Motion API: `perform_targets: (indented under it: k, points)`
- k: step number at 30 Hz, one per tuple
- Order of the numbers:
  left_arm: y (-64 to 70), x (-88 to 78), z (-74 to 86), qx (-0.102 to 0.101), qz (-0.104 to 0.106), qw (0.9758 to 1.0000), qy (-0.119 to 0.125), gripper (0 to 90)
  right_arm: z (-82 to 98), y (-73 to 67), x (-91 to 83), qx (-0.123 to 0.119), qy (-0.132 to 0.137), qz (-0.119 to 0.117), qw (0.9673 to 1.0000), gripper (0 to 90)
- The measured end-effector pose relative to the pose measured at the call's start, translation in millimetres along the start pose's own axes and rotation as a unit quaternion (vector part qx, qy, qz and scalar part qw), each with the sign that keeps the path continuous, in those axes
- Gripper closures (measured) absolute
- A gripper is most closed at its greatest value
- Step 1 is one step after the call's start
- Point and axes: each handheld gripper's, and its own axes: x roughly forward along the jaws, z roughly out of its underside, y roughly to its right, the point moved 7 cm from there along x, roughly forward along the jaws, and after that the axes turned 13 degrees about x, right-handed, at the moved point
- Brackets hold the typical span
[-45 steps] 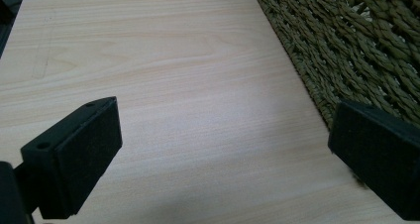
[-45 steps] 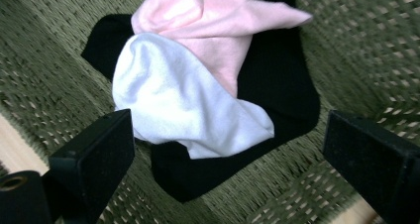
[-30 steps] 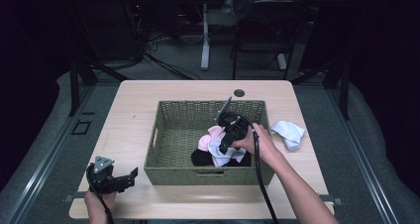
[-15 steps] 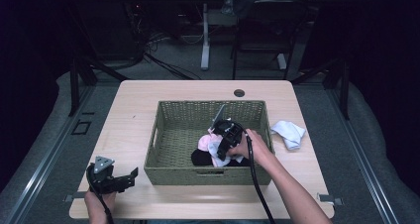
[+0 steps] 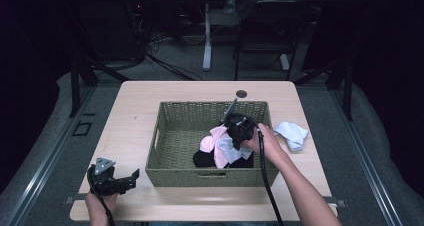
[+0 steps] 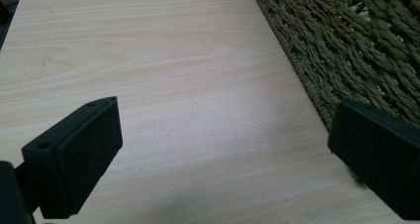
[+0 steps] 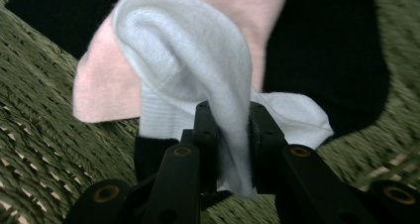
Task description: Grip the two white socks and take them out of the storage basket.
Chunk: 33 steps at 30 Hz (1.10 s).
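One woven basket (image 5: pixel 175 136); two grippers — the left gripper (image 5: pixel 114 180) and the right gripper (image 5: pixel 235 136); four socks — a white sock (image 7: pixel 198 80) between the right gripper's jaws, a pink sock (image 7: pixel 104 85) and a black sock (image 7: pixel 327 60) just beyond them, and another white sock (image 5: pixel 292 134) outside the basket, off to that gripper's right.

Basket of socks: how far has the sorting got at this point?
Done: one white sock lies on the table right of the basket. In hand: the right gripper, whose jaws have just been closing, is shut on another white sock inside the basket. Left: a pink sock and black sock remain inside. The left gripper is open, idle near the table's front edge.
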Motion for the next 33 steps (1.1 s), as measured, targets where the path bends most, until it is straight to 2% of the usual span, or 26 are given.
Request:
perform_targets:
  k: [1, 11, 17, 18, 26, 33]
  points:
    - [0.0, 0.1, 0.0, 0.000, 0.000, 1.0000, 0.000, 0.5, 0.2, 2.1, -3.4, -0.003, -0.004, 0.002, 1.0000, 77.3]
    - [0.1, 0.2, 0.0, 0.000, 0.000, 1.0000, 0.000, 0.5, -1.9, 16.1, -41.8, 0.010, 0.031, 0.007, 0.9995, 77.4]
    - [0.3, 0.2, 0.2, 0.000, 0.001, 1.0000, -0.003, 0.5, -5.5, 17.1, -60.5, 0.013, 0.044, 0.012, 0.9989, 77.4]
    - [0.3, 0.3, 0.1, 0.001, 0.002, 1.0000, -0.003, 0.5, -5.8, 17.7, -63.6, 0.009, 0.039, 0.015, 0.9991, 77.3]
    - [-0.9, 4.1, -1.7, 0.001, 0.000, 1.0000, -0.003, 0.5, -13.0, 17.7, -83.7, 0.003, 0.047, 0.018, 0.9987, 77.3]
    - [0.3, 4.9, -0.3, 0.002, 0.000, 1.0000, -0.007, 0.5, -15.1, 25.0, -102.0, 0.018, 0.061, 0.013, 0.9979, 77.2]
